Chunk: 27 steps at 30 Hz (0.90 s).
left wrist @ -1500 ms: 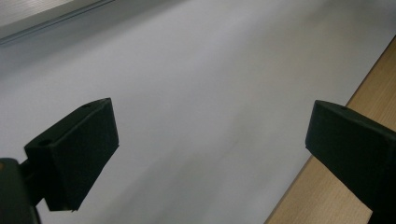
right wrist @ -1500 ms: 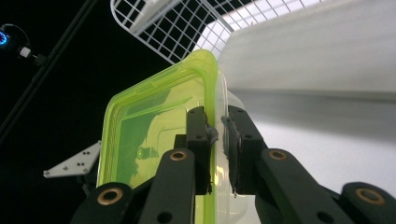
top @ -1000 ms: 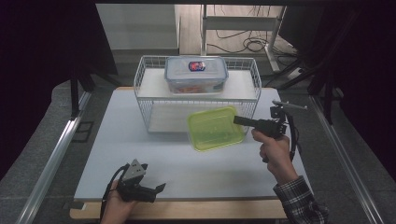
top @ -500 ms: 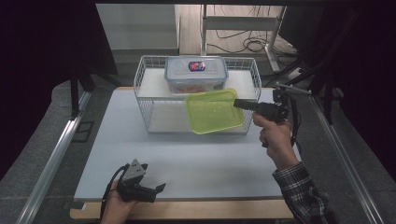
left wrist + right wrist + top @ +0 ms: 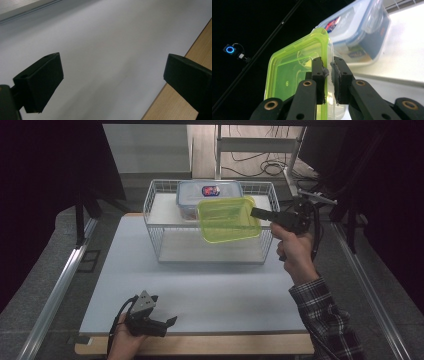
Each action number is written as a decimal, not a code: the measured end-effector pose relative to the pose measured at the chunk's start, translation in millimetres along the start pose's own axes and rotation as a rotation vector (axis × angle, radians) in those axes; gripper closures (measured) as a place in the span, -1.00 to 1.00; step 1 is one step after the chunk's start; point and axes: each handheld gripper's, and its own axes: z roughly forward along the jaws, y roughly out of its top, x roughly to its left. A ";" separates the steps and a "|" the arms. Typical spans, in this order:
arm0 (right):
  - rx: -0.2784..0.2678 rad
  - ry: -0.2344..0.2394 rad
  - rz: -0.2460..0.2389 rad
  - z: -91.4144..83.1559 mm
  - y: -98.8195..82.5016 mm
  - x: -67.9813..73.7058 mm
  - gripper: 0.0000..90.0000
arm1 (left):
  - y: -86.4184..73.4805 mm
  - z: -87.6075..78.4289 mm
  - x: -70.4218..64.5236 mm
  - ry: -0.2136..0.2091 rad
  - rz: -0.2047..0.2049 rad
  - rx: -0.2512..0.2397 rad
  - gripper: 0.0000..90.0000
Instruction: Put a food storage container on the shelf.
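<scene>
The yellow-green plastic container (image 5: 227, 218) hangs tilted in the air at the front of the white wire rack (image 5: 155, 227), its rim clamped by the right gripper (image 5: 257, 213). On the rack's top shelf behind it sits a clear lidded box (image 5: 192, 195). The left gripper (image 5: 170, 321) rests released, well in front of the rack, on the white table mat (image 5: 225, 290).

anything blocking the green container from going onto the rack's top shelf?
Partly. The right gripper holds the green container by its rim, in front of the wire rack. The clear lidded box already sits mid-shelf right behind it. The shelf looks bare to the left of that box; nothing else visible is in the way.
</scene>
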 end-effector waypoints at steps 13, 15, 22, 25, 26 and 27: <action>-0.051 -0.024 -0.012 13.0 29.1 15.9 0.79 | 0.1 -0.5 0.3 -0.003 0.000 0.001 -0.94; -0.054 -0.031 -0.017 16.7 33.4 18.2 0.79 | 0.2 -0.7 0.2 -0.003 -0.001 0.001 -0.94; -0.071 -0.060 -0.018 32.0 46.6 23.9 0.79 | 0.4 -1.4 0.3 -0.003 -0.001 -0.004 -0.95; -0.076 -0.079 -0.024 39.9 52.1 26.4 0.79 | 0.3 -1.4 0.5 -0.004 -0.002 -0.005 -0.94; -0.077 -0.087 -0.027 42.4 53.9 27.1 0.79 | 0.4 -1.5 0.5 -0.005 -0.002 -0.006 -0.94; -0.081 -0.092 -0.027 45.0 55.8 27.9 0.79 | 0.4 -1.5 0.5 -0.005 -0.002 -0.006 -0.94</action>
